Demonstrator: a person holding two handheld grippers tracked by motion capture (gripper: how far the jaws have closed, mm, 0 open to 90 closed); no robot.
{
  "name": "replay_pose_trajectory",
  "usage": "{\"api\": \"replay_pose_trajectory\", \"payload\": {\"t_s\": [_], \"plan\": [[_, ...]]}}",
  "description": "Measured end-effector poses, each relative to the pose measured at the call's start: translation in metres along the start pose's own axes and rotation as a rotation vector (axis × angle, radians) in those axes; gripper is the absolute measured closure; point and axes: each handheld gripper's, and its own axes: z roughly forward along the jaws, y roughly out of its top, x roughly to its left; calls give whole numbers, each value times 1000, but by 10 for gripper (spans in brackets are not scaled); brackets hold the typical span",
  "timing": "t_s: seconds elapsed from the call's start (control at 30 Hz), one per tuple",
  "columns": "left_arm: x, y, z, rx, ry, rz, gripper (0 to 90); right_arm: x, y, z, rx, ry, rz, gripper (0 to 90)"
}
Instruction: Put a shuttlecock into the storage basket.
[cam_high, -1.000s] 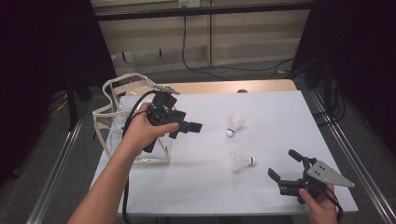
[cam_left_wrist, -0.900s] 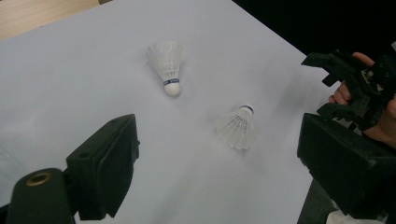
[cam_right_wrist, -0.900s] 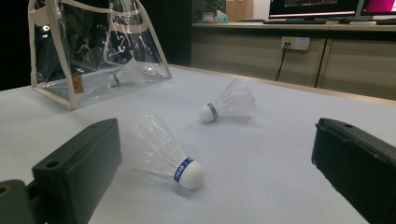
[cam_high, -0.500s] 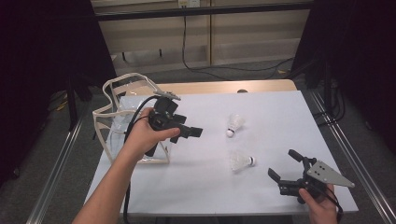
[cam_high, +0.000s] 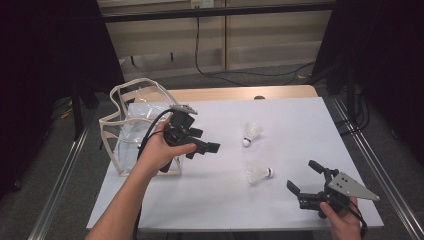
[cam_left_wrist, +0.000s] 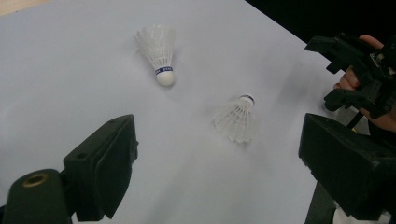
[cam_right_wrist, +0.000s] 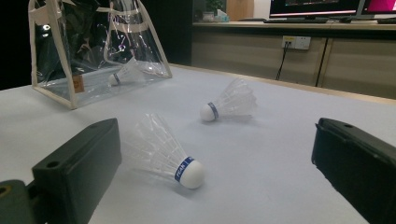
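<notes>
1. High view – the left gripper (cam_high: 202, 146) is seen pulled a little out from the clear tote bag (cam_high: 131, 131) since a second ago, jaws spread and empty. So a drop-off looks finished, and two shuttlecocks are left on the white table (cam_high: 300, 125).
2. Left gripper view – the far shuttlecock (cam_left_wrist: 158, 52) and the near shuttlecock (cam_left_wrist: 236, 117) are framed between the wide-open jaws; one is probably to be picked next.
3. Right gripper view – the right gripper (cam_right_wrist: 215, 172) is parked with jaws apart, nothing pinched – one shuttlecock in the bag (cam_right_wrist: 125, 73) can be made out.
</notes>
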Motion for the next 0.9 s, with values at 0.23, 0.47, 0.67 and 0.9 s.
{"api": "replay_pose_trajectory", "payload": {"t_s": [0.23, 0.47, 0.67, 0.9], "plan": [[0, -5, 6, 6, -3, 4, 117, 0, 0, 0, 0, 2, 0, 13], [-1, -9, 12, 13, -11, 7, 117, 0, 0, 0, 0, 1, -1, 13], [0, -13, 17, 16, -18, 8, 115, 0, 0, 0, -1, 1, -1, 13], [-2, -18, 22, 15, -27, 8, 115, 0, 0, 0, -1, 1, -1, 13]]}}
